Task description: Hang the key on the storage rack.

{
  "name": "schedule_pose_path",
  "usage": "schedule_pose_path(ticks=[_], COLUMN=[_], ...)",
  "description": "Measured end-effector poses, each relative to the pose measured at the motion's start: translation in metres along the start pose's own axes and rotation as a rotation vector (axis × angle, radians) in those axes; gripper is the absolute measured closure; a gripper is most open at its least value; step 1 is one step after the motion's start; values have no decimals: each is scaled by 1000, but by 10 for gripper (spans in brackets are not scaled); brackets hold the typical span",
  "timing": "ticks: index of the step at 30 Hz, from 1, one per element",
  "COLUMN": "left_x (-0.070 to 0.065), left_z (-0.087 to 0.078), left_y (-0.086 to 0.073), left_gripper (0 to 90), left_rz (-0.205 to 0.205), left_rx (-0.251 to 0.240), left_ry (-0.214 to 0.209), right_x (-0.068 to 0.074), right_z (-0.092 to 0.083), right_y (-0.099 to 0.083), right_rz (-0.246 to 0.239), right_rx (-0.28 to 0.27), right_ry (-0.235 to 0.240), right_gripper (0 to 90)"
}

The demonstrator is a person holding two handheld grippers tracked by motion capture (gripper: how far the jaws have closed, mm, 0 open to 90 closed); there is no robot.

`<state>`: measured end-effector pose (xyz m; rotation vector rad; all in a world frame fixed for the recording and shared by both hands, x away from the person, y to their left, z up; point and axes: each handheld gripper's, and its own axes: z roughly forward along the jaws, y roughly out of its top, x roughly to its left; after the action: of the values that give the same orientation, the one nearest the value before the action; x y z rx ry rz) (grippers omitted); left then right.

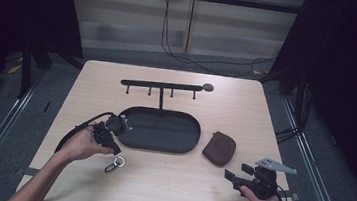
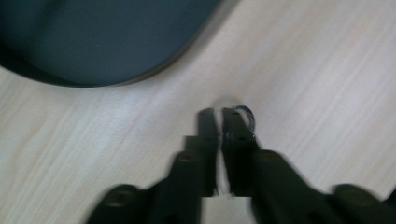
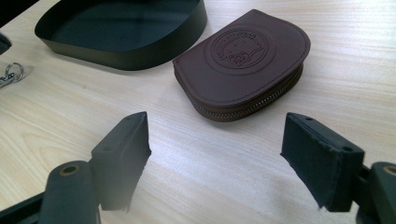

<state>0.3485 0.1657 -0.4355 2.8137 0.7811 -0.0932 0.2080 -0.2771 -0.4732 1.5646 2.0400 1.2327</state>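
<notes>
A small metal key ring (image 1: 118,162) with a clip lies on the wooden table in front of the dark oval tray (image 1: 189,144). My left gripper (image 1: 115,150) points down at it. In the left gripper view the jaws (image 2: 218,114) stand a narrow slit apart with bare table between them, and the ring (image 2: 247,113) sits at the tip of the right-hand jaw. My right gripper (image 1: 238,171) rests near the front right edge, open wide (image 3: 217,135), with nothing between its jaws. A brown zipped pouch (image 3: 243,60) lies just ahead of it.
A black hook rack (image 1: 162,85) stands behind the tray on a thin post. The pouch (image 1: 219,148) lies right of the tray. In the right gripper view the tray wall (image 3: 140,51) and the key ring (image 3: 11,72) sit at the far left.
</notes>
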Motion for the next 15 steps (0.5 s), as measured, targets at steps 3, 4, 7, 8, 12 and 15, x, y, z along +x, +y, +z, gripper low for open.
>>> schedule_pose_path(ticks=[3,4,7,8,12,15], left_x=[2,2,2,1,0,-2], left_z=[5,5,17,20,25,26], left_y=[-3,-3,-6,-5,-3,-2], left_gripper=[669,650,604,607,690,832], left_rz=[-8,-8,-12,-11,7,18], left_rx=[2,2,8,17,34,35], left_ry=[-33,-33,-74,-76,-99,-108], right_x=[0,0,0,0,0,0], right_z=[0,0,0,1,1,1], right_y=[0,0,0,0,0,0], right_rz=[-3,-3,0,0,0,-1], right_rx=[0,0,2,3,5,4], right_ry=[0,0,2,2,1,0], right_gripper=[229,229,229,229,227,225])
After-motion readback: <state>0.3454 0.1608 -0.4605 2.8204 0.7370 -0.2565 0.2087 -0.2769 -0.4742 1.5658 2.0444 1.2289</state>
